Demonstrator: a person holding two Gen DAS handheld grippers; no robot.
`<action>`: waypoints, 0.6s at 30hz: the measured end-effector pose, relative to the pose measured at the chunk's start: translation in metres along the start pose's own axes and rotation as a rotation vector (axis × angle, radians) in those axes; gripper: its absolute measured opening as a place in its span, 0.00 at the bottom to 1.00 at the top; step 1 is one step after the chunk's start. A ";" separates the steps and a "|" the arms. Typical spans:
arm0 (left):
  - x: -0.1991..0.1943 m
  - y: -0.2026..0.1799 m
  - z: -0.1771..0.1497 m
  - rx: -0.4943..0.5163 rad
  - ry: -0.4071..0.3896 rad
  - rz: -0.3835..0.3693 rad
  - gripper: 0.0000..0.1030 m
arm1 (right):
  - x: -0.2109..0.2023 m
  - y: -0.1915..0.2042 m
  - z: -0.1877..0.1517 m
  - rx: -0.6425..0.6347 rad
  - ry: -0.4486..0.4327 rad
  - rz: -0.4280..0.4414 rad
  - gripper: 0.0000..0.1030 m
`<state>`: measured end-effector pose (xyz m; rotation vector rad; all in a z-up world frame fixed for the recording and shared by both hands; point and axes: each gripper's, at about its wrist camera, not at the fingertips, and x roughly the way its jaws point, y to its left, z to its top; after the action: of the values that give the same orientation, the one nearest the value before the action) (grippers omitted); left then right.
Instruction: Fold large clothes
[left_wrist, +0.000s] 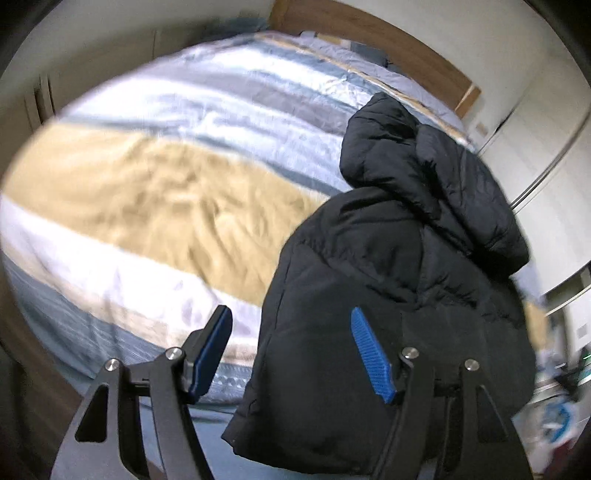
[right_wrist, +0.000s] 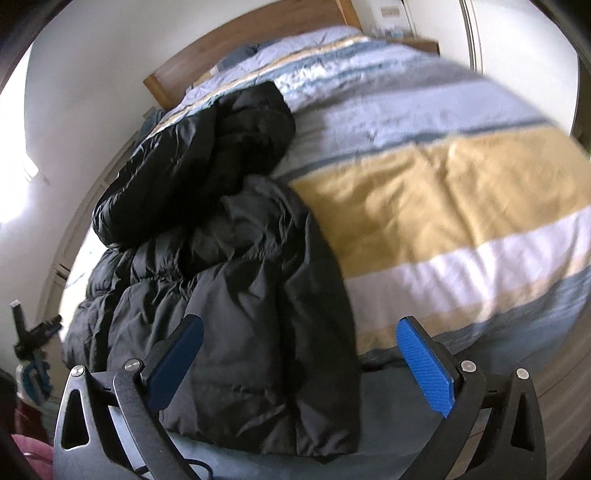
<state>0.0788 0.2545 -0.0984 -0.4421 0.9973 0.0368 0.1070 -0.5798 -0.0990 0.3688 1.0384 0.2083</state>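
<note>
Left wrist view first: we look down over the bed (left_wrist: 155, 192), its striped duvet running away from us toward a wooden headboard (left_wrist: 369, 33). On it lies the black puffer jacket (left_wrist: 388, 280), the one large garment we have to fold. Its long axis runs straight away from us, hem nearest and hanging a little over the bed's near edge, hood (left_wrist: 424, 166) farthest, pointing at the headboard.

From the left gripper (left_wrist: 291, 350) the jacket lies ahead and to the right; its hem edge sits under the right-hand finger, while the left-hand finger hangs over bare duvet. The jaws stand wide apart with nothing pinched between them, so we hold nothing here.

In the right wrist view the same jacket (right_wrist: 229, 288) lies ahead and to the left of the right gripper (right_wrist: 299, 347), with the hood (right_wrist: 207, 147) bunched up beyond it. The hem (right_wrist: 266, 435) crosses between the two blue pads, nearer the left one, and the jaws gape fully without pressing on the cloth.

We judge that both grippers are about level with the hem, one near each lower corner, the right one more squarely over the fabric. The coming move turns on that: each hand needs to close on its own hem corner so the jacket can be drawn lengthwise toward the hood.
</note>
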 end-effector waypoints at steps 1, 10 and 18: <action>0.003 0.010 0.000 -0.032 0.016 -0.045 0.63 | 0.008 -0.004 -0.002 0.027 0.014 0.024 0.99; 0.058 0.045 -0.025 -0.196 0.184 -0.317 0.64 | 0.047 -0.025 -0.010 0.135 0.101 0.126 1.00; 0.072 0.041 -0.049 -0.275 0.217 -0.601 0.64 | 0.076 -0.027 -0.025 0.189 0.202 0.259 1.00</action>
<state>0.0697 0.2610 -0.1935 -1.0008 1.0405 -0.4269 0.1224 -0.5737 -0.1815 0.6647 1.2120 0.3868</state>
